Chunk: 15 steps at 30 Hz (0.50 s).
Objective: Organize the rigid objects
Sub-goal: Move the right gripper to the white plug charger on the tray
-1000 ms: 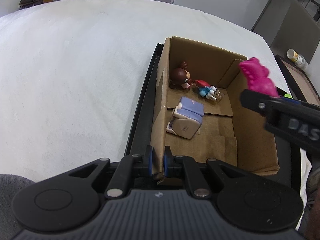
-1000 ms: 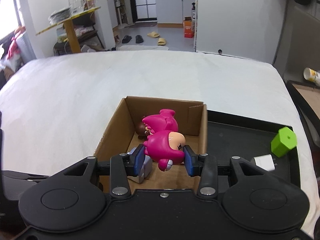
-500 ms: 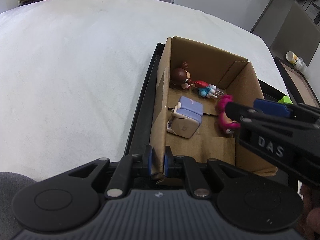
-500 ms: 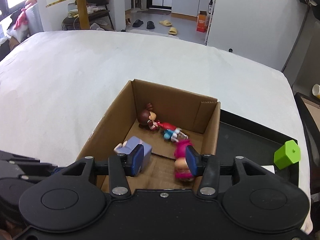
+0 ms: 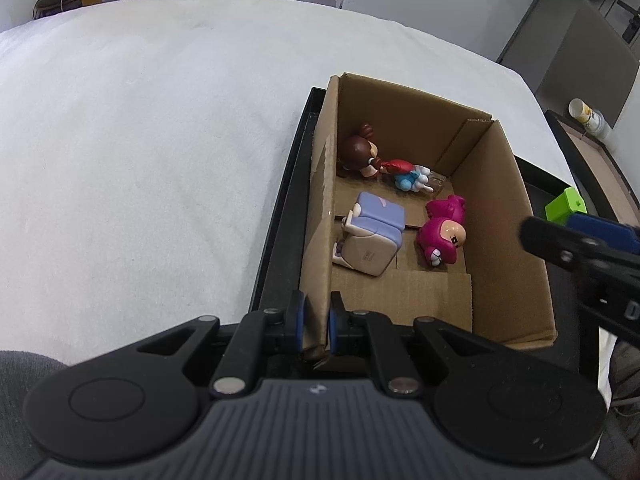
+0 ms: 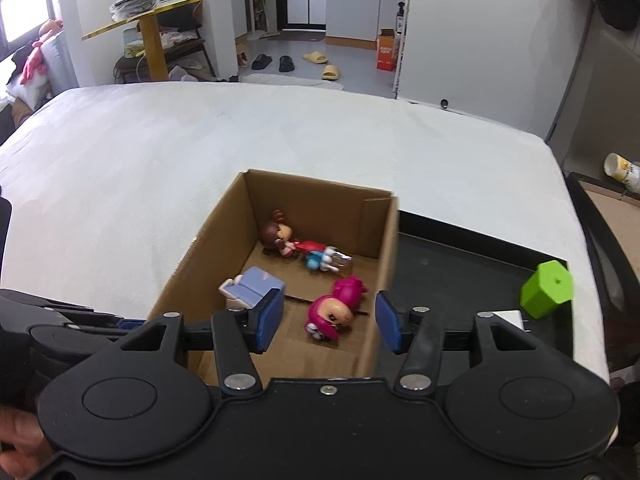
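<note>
Two grippers in play: left gripper (image 5: 315, 322) clamped tight on the near corner wall of the cardboard box (image 5: 508, 216), pads pinching the board from both sides; right gripper (image 6: 329, 322) above the box's near end, jaws opening, blue pads clear on both sides, nothing pinched between them. Directly beyond those open jaws, pink figurine (image 6: 334, 309) lying on its side on the box floor, just beside the right-hand wall, free of both pads. Beside it to the left, lavender-and-white blocky toy (image 6: 253, 289), tipped over, close to the left wall. Farther back, against the far wall, brown-haired doll (image 6: 282, 236) lying flat, red top and blue-white lower parts trailing out to the right. Box itself sitting on a black tray (image 6: 460, 256), hard against the tray's left edge. Out on the tray's right corner, well apart from the box, green block (image 6: 547, 289), with a small white object (image 6: 510, 317) just beside it. All of it resting on a wide white padded surface (image 6: 200, 152).
</note>
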{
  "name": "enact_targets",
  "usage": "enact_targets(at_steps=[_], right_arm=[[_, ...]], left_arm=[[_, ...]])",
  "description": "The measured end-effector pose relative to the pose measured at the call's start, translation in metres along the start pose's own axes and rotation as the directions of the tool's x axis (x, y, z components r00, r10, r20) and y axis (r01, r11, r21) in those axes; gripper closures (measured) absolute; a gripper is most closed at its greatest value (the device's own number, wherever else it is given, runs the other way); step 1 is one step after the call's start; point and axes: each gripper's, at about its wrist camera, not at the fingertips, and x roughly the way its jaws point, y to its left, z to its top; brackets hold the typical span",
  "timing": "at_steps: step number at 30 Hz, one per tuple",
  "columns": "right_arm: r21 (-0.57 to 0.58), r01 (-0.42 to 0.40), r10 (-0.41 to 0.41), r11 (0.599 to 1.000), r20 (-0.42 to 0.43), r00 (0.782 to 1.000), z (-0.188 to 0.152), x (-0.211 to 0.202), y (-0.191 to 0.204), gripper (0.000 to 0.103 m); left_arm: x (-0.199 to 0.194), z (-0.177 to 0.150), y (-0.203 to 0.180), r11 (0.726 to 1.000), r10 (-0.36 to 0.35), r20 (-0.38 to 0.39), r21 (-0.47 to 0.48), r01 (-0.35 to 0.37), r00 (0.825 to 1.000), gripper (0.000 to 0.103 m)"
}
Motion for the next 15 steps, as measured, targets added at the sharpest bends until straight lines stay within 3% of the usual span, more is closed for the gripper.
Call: enact_targets(at_steps=[15], right_arm=[[0.057,0.082,-0.082,0.995,0.005,0.997,-0.015,-0.004,-0.055,0.040]], left_arm=[[0.000,0.001,-0.006,0.999,0.032,0.002,0.018,-0.032,0.999,0.093]])
